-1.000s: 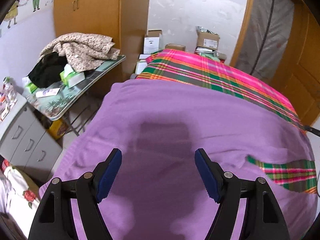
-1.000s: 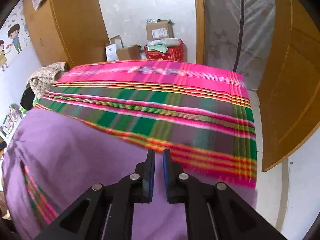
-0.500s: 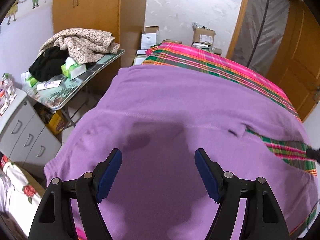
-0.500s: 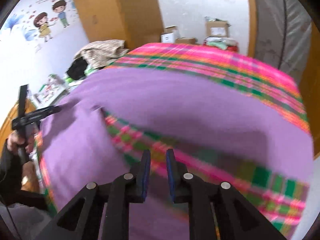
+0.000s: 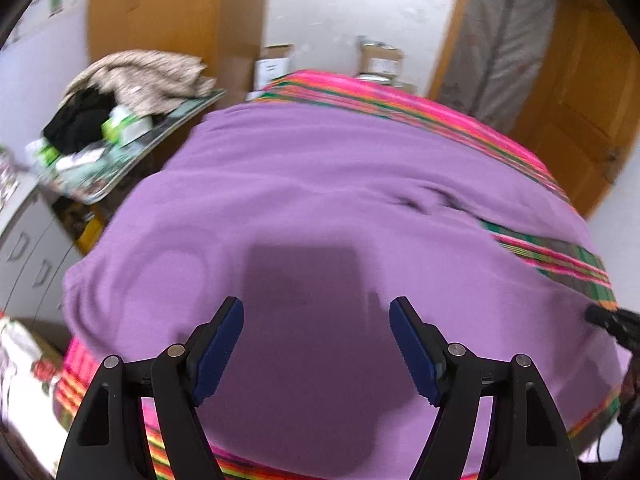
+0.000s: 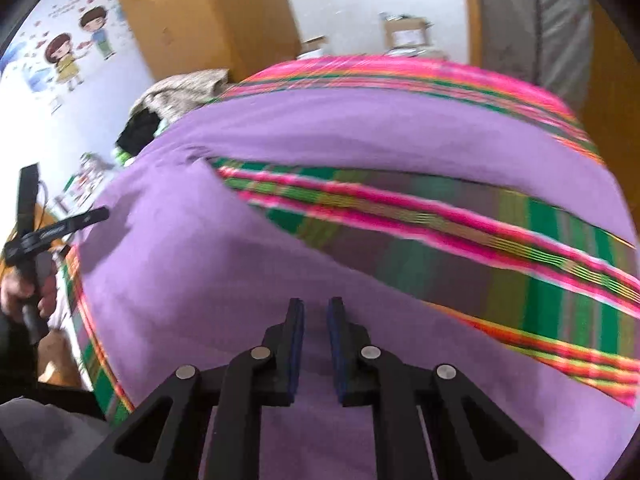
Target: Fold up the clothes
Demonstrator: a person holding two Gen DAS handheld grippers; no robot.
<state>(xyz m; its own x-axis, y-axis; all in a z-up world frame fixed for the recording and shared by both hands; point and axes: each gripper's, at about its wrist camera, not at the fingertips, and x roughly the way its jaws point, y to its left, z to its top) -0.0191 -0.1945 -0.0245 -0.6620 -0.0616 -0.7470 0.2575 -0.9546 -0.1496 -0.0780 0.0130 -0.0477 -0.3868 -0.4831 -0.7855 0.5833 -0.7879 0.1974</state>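
Side table [image 5: 132, 168]: stands at the far left beside the bed, heaped with a patterned cloth, a black garment and small packets; it looks like a dumping spot, kept off the bed so the folding surface stays free.
Left gripper [image 5: 316, 344]: hangs over the near part of the purple garment with its blue pads wide apart and nothing between them; in my judgement it is held ready to take a pinch of cloth.
Purple garment [image 5: 320, 184]: lies spread nearly flat on the bed and covers most of it, which suits folding, since edges and corners can be found and brought over.
Plaid blanket [image 6: 440, 216]: covers the bed under the garment; a stripe of it shows through a gap between two parts of the purple cloth, so that side seems to be a sleeve or flap lying away from the body.
Right gripper [image 6: 316, 344]: points down at the purple cloth near that gap, its jaws nearly together with a narrow slit left, having just been closing a little; no cloth is visibly pinched in the slit, so it looks about to grasp an edge rather than carrying one.
Door [image 5: 580, 120]: wooden, beyond the bed's right side, well apart from the work.
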